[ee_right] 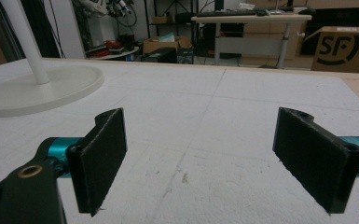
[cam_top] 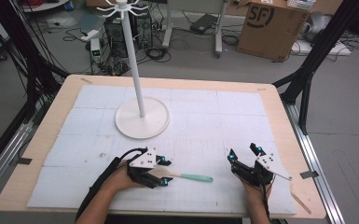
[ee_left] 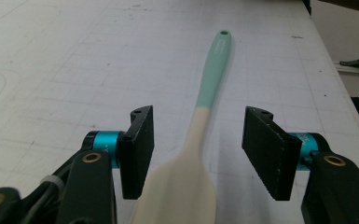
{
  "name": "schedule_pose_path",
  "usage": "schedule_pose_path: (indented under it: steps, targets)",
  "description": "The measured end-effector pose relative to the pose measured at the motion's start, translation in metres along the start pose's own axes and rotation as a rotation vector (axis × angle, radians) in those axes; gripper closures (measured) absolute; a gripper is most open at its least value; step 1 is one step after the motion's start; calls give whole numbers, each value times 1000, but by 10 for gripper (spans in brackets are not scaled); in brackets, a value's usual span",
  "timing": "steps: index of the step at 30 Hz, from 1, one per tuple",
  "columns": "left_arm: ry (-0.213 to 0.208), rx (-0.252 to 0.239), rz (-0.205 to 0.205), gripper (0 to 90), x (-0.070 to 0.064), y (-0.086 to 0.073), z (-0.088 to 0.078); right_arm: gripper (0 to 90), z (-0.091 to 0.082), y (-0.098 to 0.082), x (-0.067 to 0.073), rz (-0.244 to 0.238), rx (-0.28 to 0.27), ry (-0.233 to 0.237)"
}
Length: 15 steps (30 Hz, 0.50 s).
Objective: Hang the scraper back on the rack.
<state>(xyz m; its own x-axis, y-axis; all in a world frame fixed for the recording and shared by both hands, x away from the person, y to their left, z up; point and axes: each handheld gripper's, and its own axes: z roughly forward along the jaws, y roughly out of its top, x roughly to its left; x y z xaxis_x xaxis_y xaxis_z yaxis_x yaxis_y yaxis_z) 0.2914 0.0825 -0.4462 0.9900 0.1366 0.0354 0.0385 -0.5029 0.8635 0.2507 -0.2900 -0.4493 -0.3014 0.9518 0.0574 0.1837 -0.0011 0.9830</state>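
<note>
Between the left tool's pads: spatula (ee_left: 193,154), flat on the tabletop (cam_top: 214,116), cream blade nearest the tool's body, mint handle pointing away from it.
Left tool (cam_top: 164,171): jaws apart, one on each side of the blade; neither pad presses on it yet, though one looks very close.
Right tool (cam_top: 245,154): jaws wide apart over bare mat, nothing between them, well off to the spatula's handle end.
Step in hand: closing on the spatula, by my reading.
Doing it well: centre the blade's neck between the pads, keep the jaws low and level so the pads meet the edges squarely, and close gently so the flat blade does not skid or tip.
Beyond both tools: white stand (cam_top: 142,116), a round base with an upright pole.
Count: one spatula, one stand, two tools.
</note>
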Motion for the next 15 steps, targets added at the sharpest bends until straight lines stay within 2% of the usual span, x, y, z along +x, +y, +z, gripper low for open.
schedule_pose_path:
  steps: [6, 9, 15]
  targets:
    - [-16, 42, 12, 437, 3, 5, 12, 169, 0, 0, 0, -1, 1, 1]
    - [-30, 51, -1, 451, 4, 6, 13, 170, 0, 0, 0, 2, 0, 1]
    - [-65, 153, 22, 466, 4, 13, 25, 170, 0, 0, 0, 0, 0, 1]
